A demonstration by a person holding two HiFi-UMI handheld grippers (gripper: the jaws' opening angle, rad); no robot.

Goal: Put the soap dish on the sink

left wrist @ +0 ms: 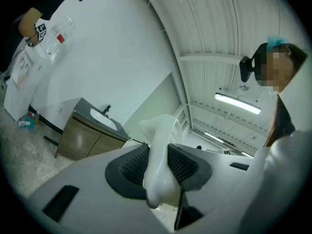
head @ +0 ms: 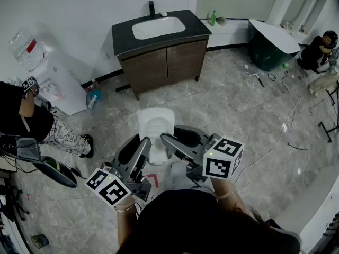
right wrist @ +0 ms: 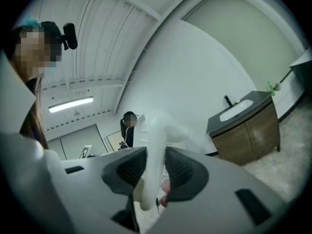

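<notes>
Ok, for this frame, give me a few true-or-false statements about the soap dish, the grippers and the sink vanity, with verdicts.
1. The left gripper and the right gripper both clamp the white soap dish. True.
2. The soap dish already rests beside the sink. False: it is held over the floor, well apart from the vanity.
3. The vanity's cabinet doors stand open. False: both are closed.
4. A green bottle stands on the ledge to the right of the vanity. True.
</notes>
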